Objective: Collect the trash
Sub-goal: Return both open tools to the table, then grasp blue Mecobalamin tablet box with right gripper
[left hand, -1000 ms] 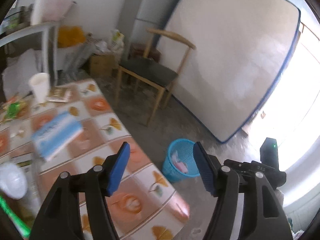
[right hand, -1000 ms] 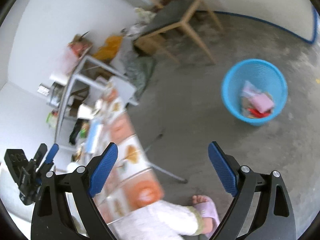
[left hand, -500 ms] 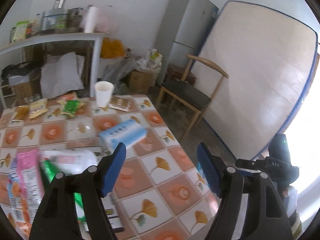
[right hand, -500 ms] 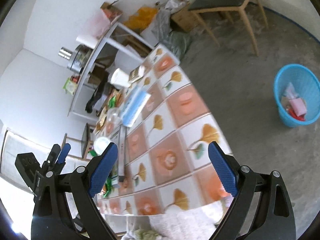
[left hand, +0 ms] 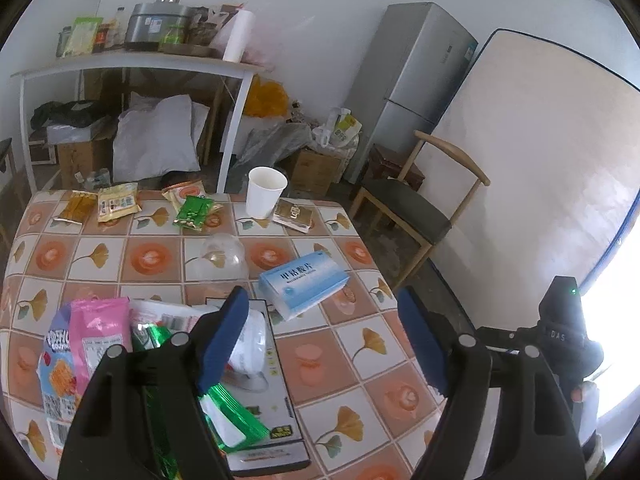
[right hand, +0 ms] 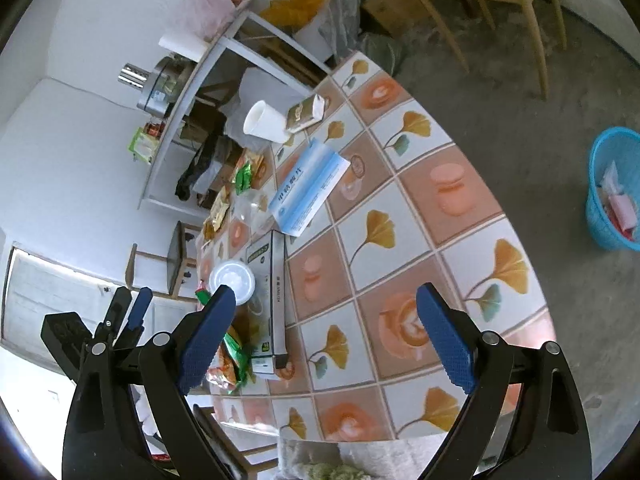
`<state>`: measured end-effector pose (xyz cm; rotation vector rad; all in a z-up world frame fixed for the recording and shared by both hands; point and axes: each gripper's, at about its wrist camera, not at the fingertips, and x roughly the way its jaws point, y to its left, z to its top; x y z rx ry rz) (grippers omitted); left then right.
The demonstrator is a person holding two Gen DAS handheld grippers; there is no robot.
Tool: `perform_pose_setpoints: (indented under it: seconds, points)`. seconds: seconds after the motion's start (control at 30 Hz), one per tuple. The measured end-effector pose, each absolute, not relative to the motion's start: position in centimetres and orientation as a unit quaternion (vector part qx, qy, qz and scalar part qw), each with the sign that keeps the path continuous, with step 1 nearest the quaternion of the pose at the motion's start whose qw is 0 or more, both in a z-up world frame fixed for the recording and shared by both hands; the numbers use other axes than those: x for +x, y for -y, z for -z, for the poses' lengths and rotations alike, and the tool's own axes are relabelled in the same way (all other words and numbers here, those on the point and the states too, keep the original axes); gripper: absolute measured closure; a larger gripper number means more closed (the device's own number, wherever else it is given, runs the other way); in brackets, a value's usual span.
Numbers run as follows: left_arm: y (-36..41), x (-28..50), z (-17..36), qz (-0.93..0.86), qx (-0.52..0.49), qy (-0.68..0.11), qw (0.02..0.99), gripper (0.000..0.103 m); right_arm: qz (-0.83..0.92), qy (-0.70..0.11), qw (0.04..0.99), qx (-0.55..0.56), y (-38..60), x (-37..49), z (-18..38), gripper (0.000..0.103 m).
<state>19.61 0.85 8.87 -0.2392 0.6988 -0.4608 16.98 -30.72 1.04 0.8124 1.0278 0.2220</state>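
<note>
The left tongs point(left hand: 322, 334) stand wide apart with nothing between the blue pads; the jaws have just been opening. The right tongs point(right hand: 326, 334) are also spread wide and grip nothing. Both hover above the worktop with the ginkgo-leaf tiled cloth point(left hand: 320, 364).

On it, counted from the left wrist view:
- one white paper cup point(left hand: 266, 192), upright at the far edge;
- one small gold-printed flat packet point(left hand: 293, 215) just beside the cup;
- one light-blue and white cardboard medicine box point(left hand: 304, 284) near the middle;
- one clear plastic dome lid point(left hand: 219, 258), beside the blue box;
- one long white and black flat carton point(left hand: 272, 400), with a white round container point(left hand: 248, 344) resting on it;
- four small snack sachets along the far edge: two yellow-brown point(left hand: 118, 201), one orange and white point(left hand: 185, 192), one green point(left hand: 194, 211);
- one pink snack bag point(left hand: 100, 336) and one blue snack bag point(left hand: 56, 364) at the near left;
- green foil wrappers point(left hand: 232, 420) near the left pad, number unclear.

One round blue plastic mesh waste basket point(right hand: 614, 188) stands on the concrete floor, well apart from the worktop, with some scraps inside. One wooden chair with a dark seat point(left hand: 416, 208) stands beside the worktop.
</note>
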Motion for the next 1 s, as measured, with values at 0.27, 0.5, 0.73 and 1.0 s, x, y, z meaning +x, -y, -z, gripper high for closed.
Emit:
perform_pose_setpoints:
  seconds: [0.27, 0.5, 0.73, 1.0]
  points:
    - [-3.4, 24.0, -9.1, 0.194, -0.110, -0.343, 0.912, 0.025, -0.100, -0.492, 0.778, 0.378, 28.5, 20.0, -0.5, 0.015]
    - [-6.7, 29.9, -7.7, 0.169, -0.121, -0.382, 0.901, 0.025, -0.096, -0.501, 0.767, 0.388, 26.1, 24.5, 0.5, 0.015]
    - [-8.1, 34.6, -4.7, 0.174, -0.143, -0.429, 0.875, 0.025, -0.094, -0.540, 0.730, 0.408, 23.5, 30.2, 3.4, 0.015]
    - [-7.7, 37.1, -1.0, 0.173, -0.164, -0.468, 0.851, 0.025, -0.040, -0.577, 0.694, 0.429, 23.4, 36.3, 7.3, 0.015]
